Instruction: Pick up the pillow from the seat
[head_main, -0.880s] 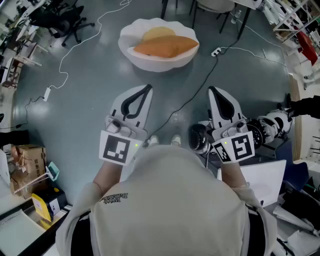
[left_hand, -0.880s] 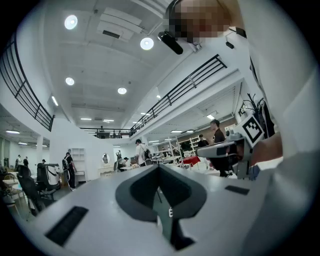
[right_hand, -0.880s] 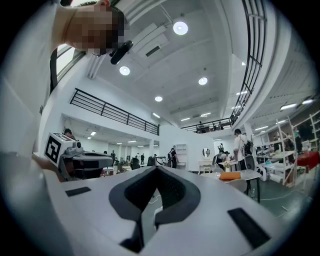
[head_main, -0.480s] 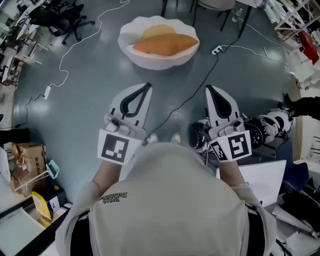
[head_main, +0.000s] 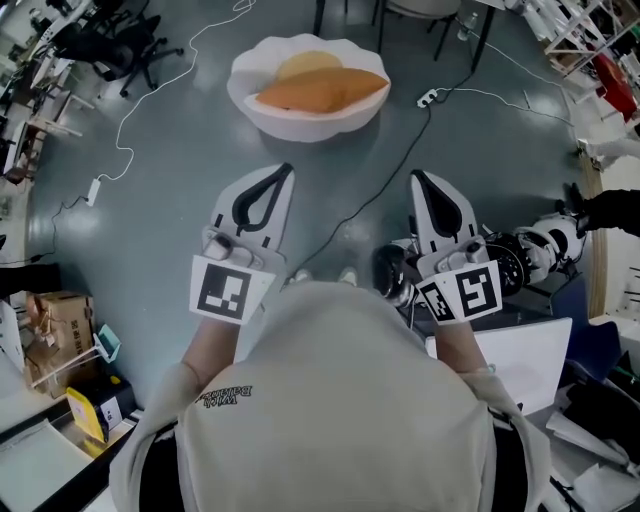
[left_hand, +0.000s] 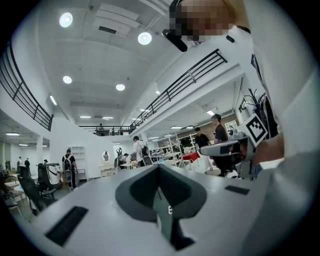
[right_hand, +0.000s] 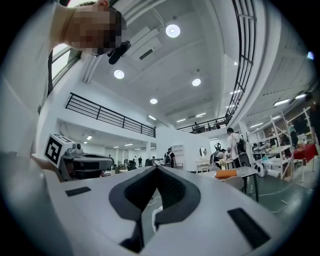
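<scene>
Well ahead of left gripper and right gripper, fingers closed, empty: pillow on seat.

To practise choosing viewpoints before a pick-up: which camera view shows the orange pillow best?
The head view. It looks down on the whole pillow, lying in the white seat on the floor ahead. The left gripper view and the right gripper view look level across the hall, and I cannot find the pillow in either.
</scene>
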